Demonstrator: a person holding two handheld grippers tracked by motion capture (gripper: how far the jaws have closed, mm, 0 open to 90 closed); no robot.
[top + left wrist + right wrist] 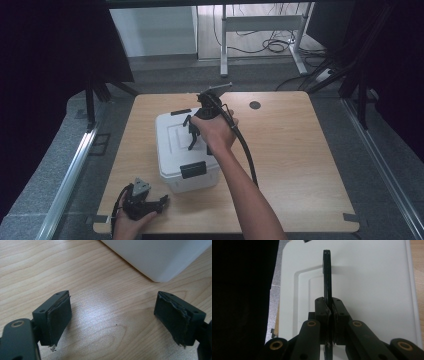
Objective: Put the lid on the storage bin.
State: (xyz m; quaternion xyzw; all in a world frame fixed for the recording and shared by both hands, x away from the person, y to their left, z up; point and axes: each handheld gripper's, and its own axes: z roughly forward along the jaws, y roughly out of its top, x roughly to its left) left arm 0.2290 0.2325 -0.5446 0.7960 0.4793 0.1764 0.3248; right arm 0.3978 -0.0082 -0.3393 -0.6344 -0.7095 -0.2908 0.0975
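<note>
A white plastic box (172, 150) with a lid stands left of centre on the wooden table (295, 150). A black latch (193, 169) clips its near end and another (180, 112) its far end. My right gripper (193, 132) hangs over the lid, shut on the raised black handle (327, 272), which stands edge-on between the jaws (329, 308). My left gripper (161, 202) lies near the table's front left corner, open and holding nothing. In the left gripper view its wide-apart pads (60, 315) frame bare wood, with the box's corner (155, 257) just beyond.
A round black grommet (255, 105) sits in the tabletop at the back. The right gripper's cable (247, 150) trails along the forearm. Metal rails (70, 175) run along both sides of the table. A desk frame (260, 30) and floor cables lie beyond.
</note>
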